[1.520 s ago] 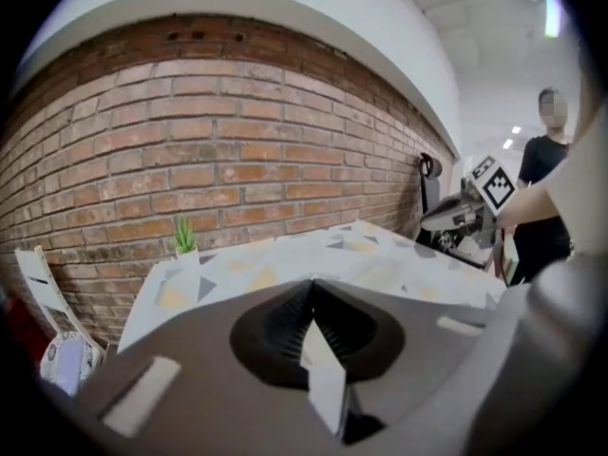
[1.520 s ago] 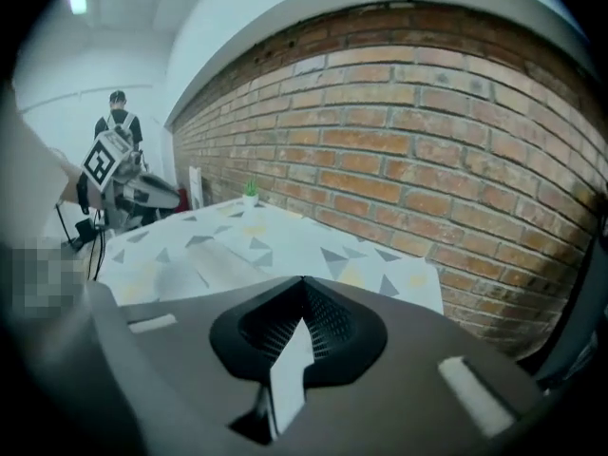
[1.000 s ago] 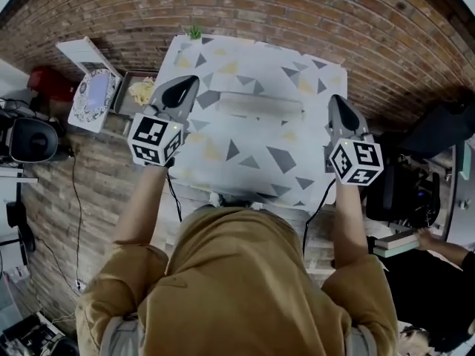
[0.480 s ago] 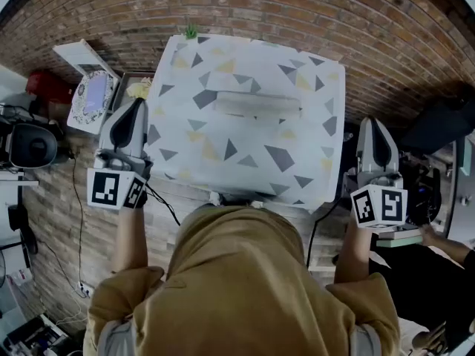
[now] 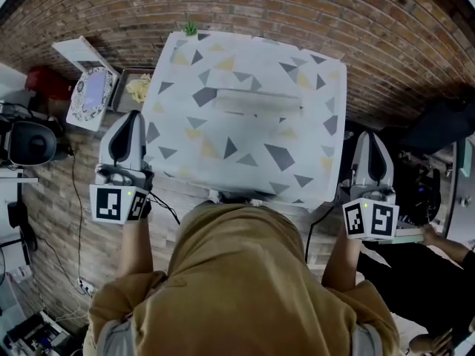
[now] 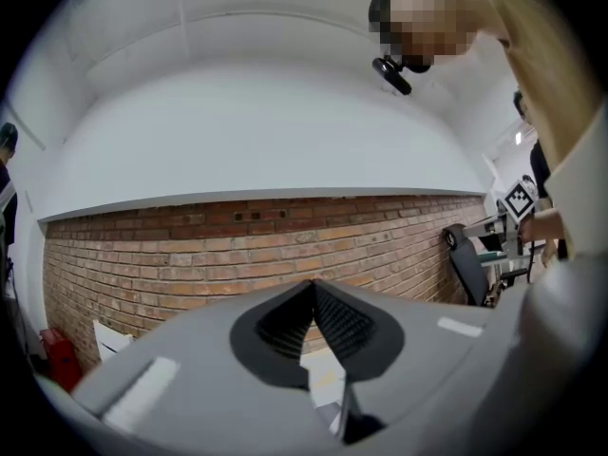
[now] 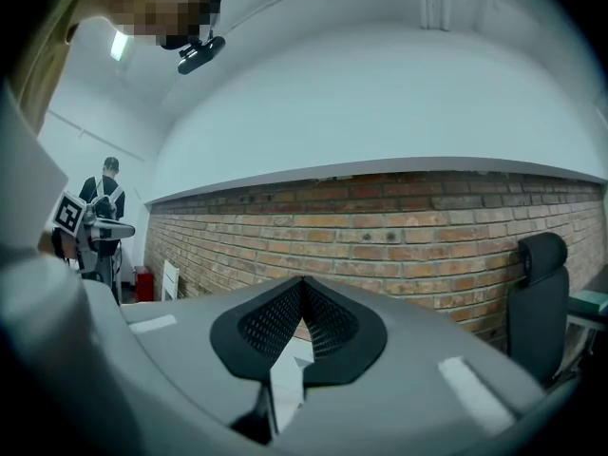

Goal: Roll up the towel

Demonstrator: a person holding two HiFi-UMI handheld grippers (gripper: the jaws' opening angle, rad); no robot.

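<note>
The towel (image 5: 256,101) lies as a pale roll across the far middle of the table (image 5: 326,176), which carries a cloth with grey and yellow triangles. My left gripper (image 5: 134,117) hangs off the table's left edge, shut and empty. My right gripper (image 5: 370,136) hangs off the right edge, also shut with nothing in it. Both are well clear of the roll. In the left gripper view the jaws (image 6: 312,284) meet against a brick wall. In the right gripper view the jaws (image 7: 302,280) do the same.
A white open case (image 5: 89,95) and a tray with something yellow (image 5: 139,89) sit left of the table. A small green plant (image 5: 191,30) stands at the far edge. A black chair (image 5: 438,132) and another person's arm (image 5: 449,249) are at the right.
Both grippers have left the tabletop, moving outward and back toward me, to hang beside the table's left and right edges. The rolled towel stays where it lay.
</note>
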